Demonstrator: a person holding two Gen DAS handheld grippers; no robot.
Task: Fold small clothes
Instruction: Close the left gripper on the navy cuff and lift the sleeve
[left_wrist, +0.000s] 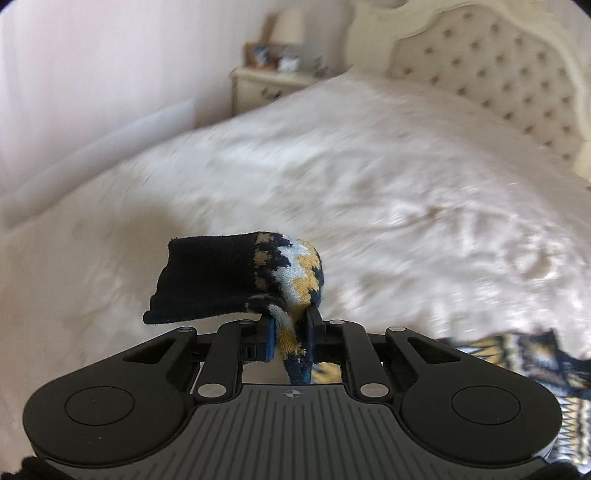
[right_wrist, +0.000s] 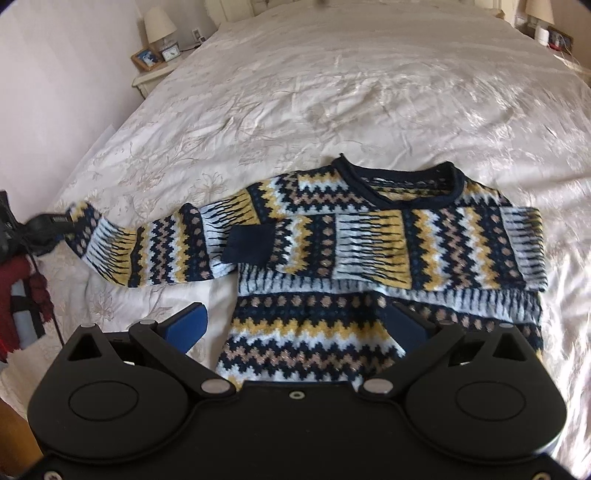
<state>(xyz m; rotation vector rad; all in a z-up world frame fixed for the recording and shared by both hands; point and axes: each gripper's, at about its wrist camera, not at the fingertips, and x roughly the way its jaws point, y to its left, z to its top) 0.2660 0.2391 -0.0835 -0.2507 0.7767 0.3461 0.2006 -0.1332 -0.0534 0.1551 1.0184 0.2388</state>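
Note:
A small knitted sweater (right_wrist: 388, 236), navy, yellow and pale blue in zigzag bands, lies flat on the white bedspread (right_wrist: 332, 92). One sleeve is folded across the chest, its navy cuff (right_wrist: 249, 243) near the middle. The other sleeve (right_wrist: 147, 254) stretches out to the left. My left gripper (left_wrist: 290, 317) is shut on that sleeve's end, and the navy cuff (left_wrist: 207, 277) flops over the fingers above the bed; it shows at the far left of the right wrist view (right_wrist: 48, 225). My right gripper (right_wrist: 295, 314) is open and empty, just above the sweater's hem.
The bed has a tufted headboard (left_wrist: 498, 74). A nightstand (right_wrist: 155, 74) with a lamp and picture frame stands at the bed's left, another (right_wrist: 550, 33) at the right. Dark red cloth (right_wrist: 26, 295) lies at the bed's left edge.

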